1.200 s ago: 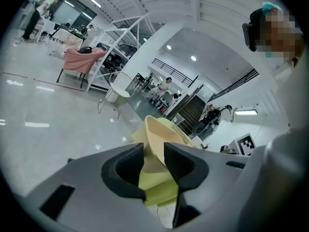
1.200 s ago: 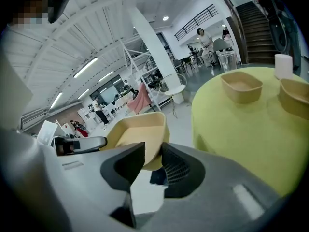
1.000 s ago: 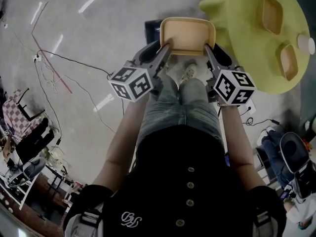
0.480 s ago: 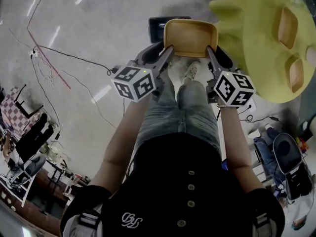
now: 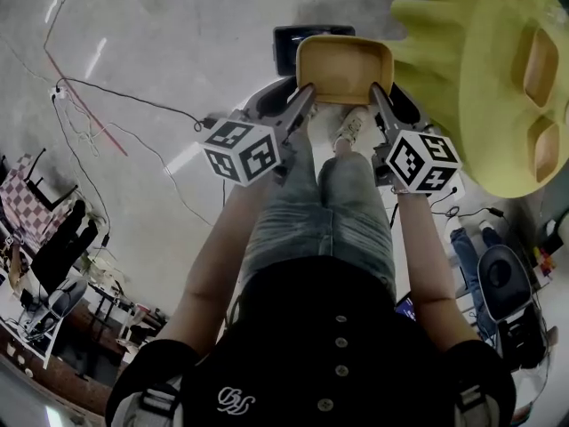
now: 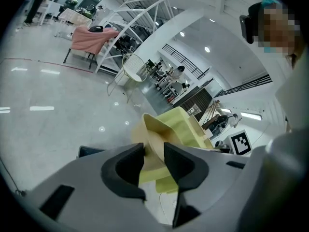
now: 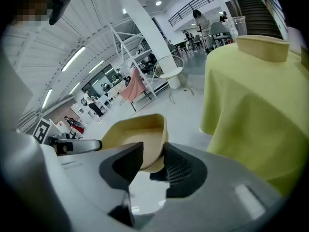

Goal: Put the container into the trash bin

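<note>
Lowered now to upper centre, just over the dark trash bin [image 5: 286, 47], with the container [image 5: 345, 60] clenched by its rim in the left tongs [image 6: 154, 154], the right tongs [image 7: 153, 154] opening around that rim. Looks close to dropping.

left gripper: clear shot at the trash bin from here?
Probably yes. The left gripper is clamped on the rim of the container. The trash bin stands on the floor just past and below it, and nothing visible lies between them.
</note>
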